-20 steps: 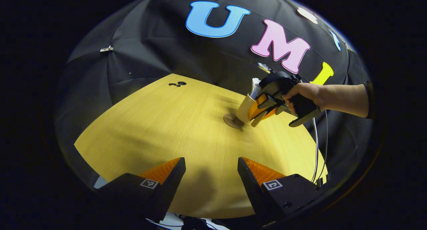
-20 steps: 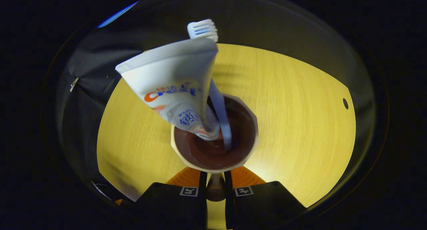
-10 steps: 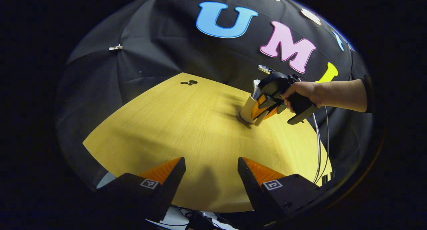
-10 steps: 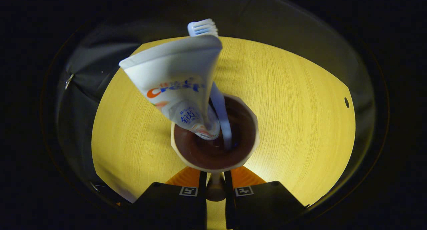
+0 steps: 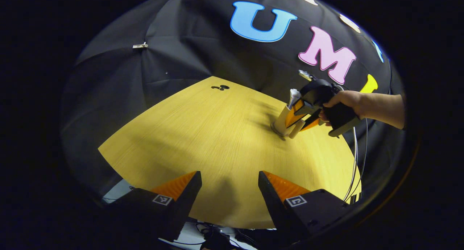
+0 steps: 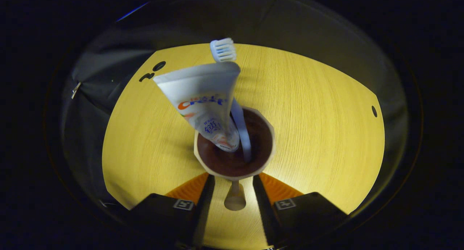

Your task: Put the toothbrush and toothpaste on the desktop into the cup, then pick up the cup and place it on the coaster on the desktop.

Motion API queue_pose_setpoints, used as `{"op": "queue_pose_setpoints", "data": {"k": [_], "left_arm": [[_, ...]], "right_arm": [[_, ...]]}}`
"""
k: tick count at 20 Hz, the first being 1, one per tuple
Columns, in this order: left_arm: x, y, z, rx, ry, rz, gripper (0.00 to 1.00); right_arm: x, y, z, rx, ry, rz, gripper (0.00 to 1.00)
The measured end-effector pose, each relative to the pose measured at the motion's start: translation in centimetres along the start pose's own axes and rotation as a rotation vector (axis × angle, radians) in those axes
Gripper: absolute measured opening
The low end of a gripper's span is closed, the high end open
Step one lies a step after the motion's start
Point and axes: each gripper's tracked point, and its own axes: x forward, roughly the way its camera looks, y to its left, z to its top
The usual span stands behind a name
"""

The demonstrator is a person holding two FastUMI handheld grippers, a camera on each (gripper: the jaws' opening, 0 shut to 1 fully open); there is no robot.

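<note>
Cream cup [image 6: 235,172] holds one toothbrush [image 6: 223,50], one toothpaste [image 6: 205,98].

I'm seeing my right gripper [image 6: 233,186] standing open around the cup's [image 6: 232,172] handle; toothpaste [image 6: 204,98] and toothbrush [image 6: 224,50] are leaning inside.

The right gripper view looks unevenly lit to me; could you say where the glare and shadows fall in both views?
In the right gripper view the desktop glows brightest beside the cup, and the cup's inside is dark. In the left gripper view, shadow streaks the wood behind the cup and darkens it between the left gripper fingers; fisheye distortion bends the desktop edges.
</note>
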Motion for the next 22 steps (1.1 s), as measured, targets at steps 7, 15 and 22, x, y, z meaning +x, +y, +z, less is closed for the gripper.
{"op": "queue_pose_setpoints", "data": {"k": [7, 15, 22], "left_arm": [[-2.4, 0.9, 3.6, 0.019, -0.056, 0.05, 0.98], [-5.8, -6.7, 7.2, 0.127, -0.192, -0.099, 0.98], [-7.5, -16.6, 10.8, 0.217, -0.286, -0.262, 0.98]], "right_arm": [[-6.1, -2.1, -2.4, 0.054, -0.076, 0.068, 0.99], [-15.6, -10.1, -4.2, 0.149, -0.324, 0.056, 0.99], [-25.8, -15.0, -4.6, 0.185, -0.552, 0.063, 0.99]]}}
